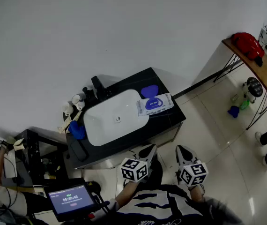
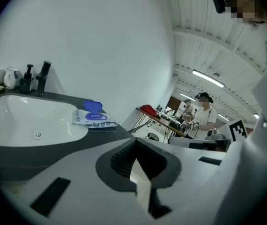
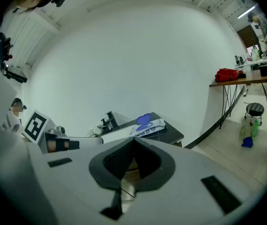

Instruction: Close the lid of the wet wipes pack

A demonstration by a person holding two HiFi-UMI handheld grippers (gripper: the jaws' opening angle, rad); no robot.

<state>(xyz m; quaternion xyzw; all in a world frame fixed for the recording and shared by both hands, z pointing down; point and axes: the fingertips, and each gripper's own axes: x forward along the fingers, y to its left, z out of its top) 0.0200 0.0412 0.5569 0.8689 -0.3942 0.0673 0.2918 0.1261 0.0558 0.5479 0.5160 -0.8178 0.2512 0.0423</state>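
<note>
The wet wipes pack [image 1: 155, 105] lies flat on the black vanity top [image 1: 171, 121], just right of the white sink [image 1: 100, 125]. Its blue oval lid [image 1: 149, 91] stands flipped open behind the pack. The left gripper view shows the pack [image 2: 93, 119] and lid [image 2: 92, 106] far ahead, and so does the right gripper view, pack [image 3: 148, 128] and lid [image 3: 144, 119]. My left gripper [image 1: 146, 150] and right gripper [image 1: 183, 152] are held close to my body, well short of the vanity. Both are shut on nothing, left gripper [image 2: 136, 159], right gripper [image 3: 133, 149].
A black faucet [image 1: 97, 84] and small bottles [image 1: 77, 102] stand behind the sink, a blue object [image 1: 77, 130] at its left. A wooden table [image 1: 257, 67] with a red bag [image 1: 247, 43] and a stool [image 1: 253, 86] stand at right. A lit screen [image 1: 70, 198] is at lower left.
</note>
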